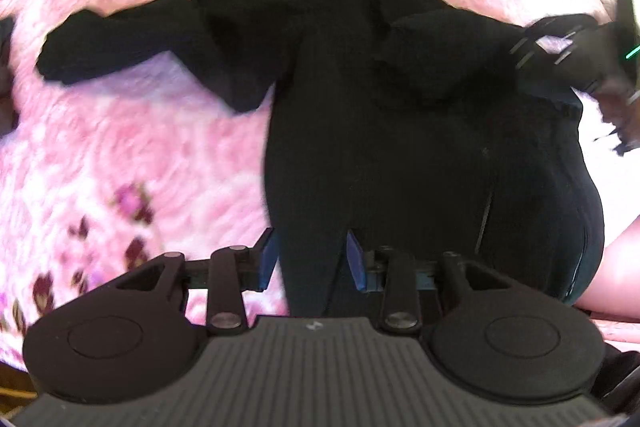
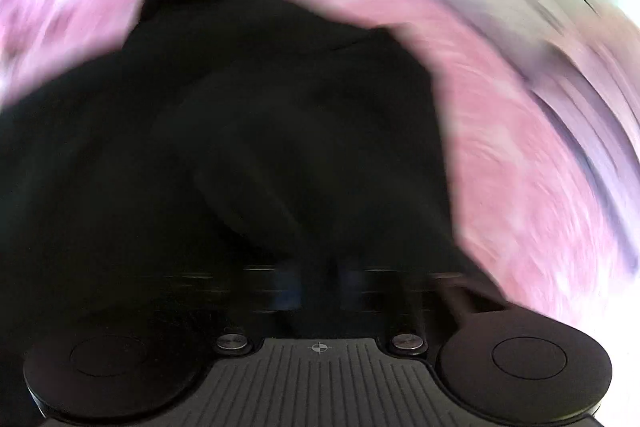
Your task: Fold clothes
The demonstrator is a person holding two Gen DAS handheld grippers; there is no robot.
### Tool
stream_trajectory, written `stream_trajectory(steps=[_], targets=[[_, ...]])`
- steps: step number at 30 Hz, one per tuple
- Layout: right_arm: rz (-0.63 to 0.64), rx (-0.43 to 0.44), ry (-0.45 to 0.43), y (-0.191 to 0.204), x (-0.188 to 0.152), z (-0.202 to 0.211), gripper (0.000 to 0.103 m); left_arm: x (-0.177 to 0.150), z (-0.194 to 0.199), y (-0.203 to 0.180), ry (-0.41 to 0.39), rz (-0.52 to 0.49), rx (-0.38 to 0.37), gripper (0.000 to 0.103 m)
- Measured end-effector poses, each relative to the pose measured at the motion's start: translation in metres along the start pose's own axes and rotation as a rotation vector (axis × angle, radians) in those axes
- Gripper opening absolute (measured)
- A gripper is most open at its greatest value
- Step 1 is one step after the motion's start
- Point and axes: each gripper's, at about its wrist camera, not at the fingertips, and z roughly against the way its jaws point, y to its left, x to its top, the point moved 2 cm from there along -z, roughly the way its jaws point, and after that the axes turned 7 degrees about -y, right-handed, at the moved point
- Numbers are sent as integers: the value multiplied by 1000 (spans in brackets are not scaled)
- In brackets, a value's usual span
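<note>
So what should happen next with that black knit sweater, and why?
Probably bring the left sleeve across the black knit sweater: it lies flung out on the pink fuzzy blanket, and the left gripper has fabric between its pads.

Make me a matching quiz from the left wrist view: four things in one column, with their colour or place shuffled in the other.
Things:
1. knit sweater
2. plush blanket
3. left gripper
4. right gripper

Colour or place:
a. pink
b. far right edge, blurred
c. black
d. bottom centre, cloth in its gap

Pairs: 1-c, 2-a, 3-d, 4-b
</note>
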Motion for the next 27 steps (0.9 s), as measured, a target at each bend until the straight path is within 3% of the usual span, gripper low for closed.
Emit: stream_trajectory(steps=[3, 6, 8, 11, 13, 14, 15, 16, 18, 22, 24, 27], targets=[[-229, -189, -110, -91, -15, 60, 6, 32, -9, -10, -37, -34, 22, 33], [-464, -493, -143, -184, -60, 117, 6, 70, -13, -9, -98, -56, 64, 43], [-591, -655, -97, -232, -95, 143, 6, 93, -17, -4, -137, -74, 87, 46], [-699, -732, 21, -267, -131, 154, 7, 124, -31, 7, -170, -159, 128, 53], [-690, -676, 19, -256, -127, 145, 15, 138, -44, 16, -163, -219, 149, 53], [-669, -617, 7, -242, -120, 129, 46, 144, -51, 21, -159, -252, 154, 54], [-637, -540, -3, -222, -112, 113, 83, 150, -61, 25, -151, -290, 155, 54], [-598, -456, -11, -200, -102, 97, 88, 156, -71, 30, -143, -329, 156, 54], [-520, -289, -26, -155, -83, 67, 88, 168, -95, 39, -124, -396, 142, 55], [-194, 9, -7, -49, -45, -6, 88, 197, -145, 69, -104, -429, 46, 54], [-37, 79, 23, -11, -41, -39, 88, 210, -169, 81, -104, -424, -44, 54], [140, 116, 61, 23, -38, -86, 88, 221, -190, 86, -107, -433, -152, 58]])
